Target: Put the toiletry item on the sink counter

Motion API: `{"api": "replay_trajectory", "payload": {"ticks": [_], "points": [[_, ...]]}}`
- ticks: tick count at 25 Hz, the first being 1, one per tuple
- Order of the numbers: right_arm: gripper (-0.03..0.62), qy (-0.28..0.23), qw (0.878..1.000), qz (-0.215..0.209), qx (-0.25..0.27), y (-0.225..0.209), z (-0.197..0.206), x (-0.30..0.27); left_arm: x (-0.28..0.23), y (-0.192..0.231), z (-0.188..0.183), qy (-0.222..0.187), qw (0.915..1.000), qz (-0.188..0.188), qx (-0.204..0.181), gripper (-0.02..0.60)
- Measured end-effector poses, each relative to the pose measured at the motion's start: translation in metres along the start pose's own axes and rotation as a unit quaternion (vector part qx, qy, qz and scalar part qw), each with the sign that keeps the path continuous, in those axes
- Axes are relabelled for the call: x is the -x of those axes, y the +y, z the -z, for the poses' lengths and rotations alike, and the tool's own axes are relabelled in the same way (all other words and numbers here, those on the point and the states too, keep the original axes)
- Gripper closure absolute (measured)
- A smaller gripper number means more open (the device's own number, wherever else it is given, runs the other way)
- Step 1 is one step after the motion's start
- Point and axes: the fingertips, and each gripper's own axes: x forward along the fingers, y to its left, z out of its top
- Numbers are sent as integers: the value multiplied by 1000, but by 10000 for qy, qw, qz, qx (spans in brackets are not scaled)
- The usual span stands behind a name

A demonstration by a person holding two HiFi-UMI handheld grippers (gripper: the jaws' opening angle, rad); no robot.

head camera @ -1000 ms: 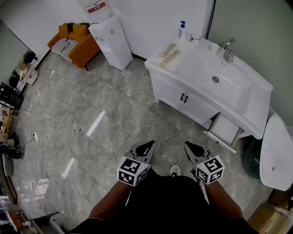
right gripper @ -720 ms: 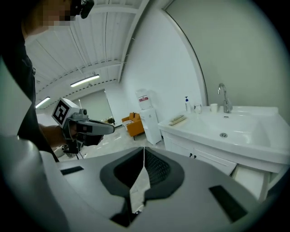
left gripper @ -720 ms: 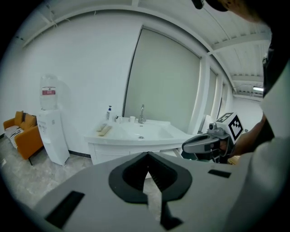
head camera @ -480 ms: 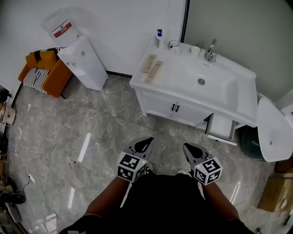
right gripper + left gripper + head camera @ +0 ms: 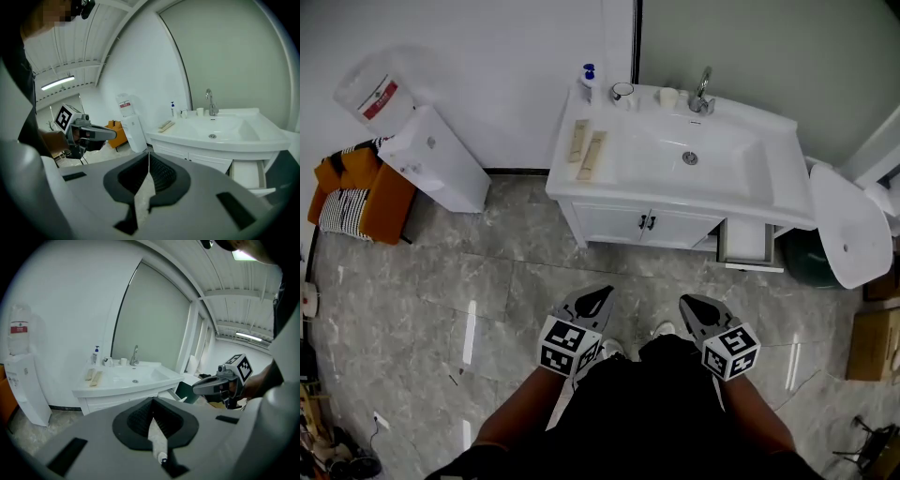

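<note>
The white sink counter (image 5: 567, 178) stands against the wall straight ahead, with a basin and a faucet (image 5: 703, 90). On its left end lie two flat beige toiletry items (image 5: 586, 148). A blue pump bottle (image 5: 588, 77) and a cup (image 5: 622, 91) stand at its back edge. My left gripper (image 5: 592, 302) and right gripper (image 5: 694, 307) hover side by side over the floor, well short of the counter. Both are shut with nothing seen between the jaws, as the left gripper (image 5: 152, 401) and the right gripper (image 5: 148, 157) also show in their own views.
A white water dispenser (image 5: 431, 169) and an orange sofa (image 5: 342, 192) stand to the left. A drawer (image 5: 748, 242) hangs open at the vanity's right. Beyond it are a dark green bin (image 5: 811, 261), a white toilet (image 5: 844, 225) and a cardboard box (image 5: 874, 342).
The view has swung round, so the sink counter has moved from the upper right to straight ahead. Both grippers stayed shut and kept their places low in the view.
</note>
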Motion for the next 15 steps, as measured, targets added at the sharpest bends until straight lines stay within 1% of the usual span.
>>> {"api": "replay_trajectory", "payload": {"ticks": [3,8,11,15], "points": [[591,-3,10000,68,-13,-2,-4,-6,-10,4,-2,31,9999,129,-51,581],[591,-23,9999,97,-41,-12,-13,-18,-24,10,-16,-11,9997,226,-67,581],[591,-81,9999,62,-65,-24,-21,-32,-33,17,-20,52,9997,197,-124,581],[591,-159,9999,-36,-59,-44,-40,-50,-47,32,-29,111,9999,27,-92,581]]}}
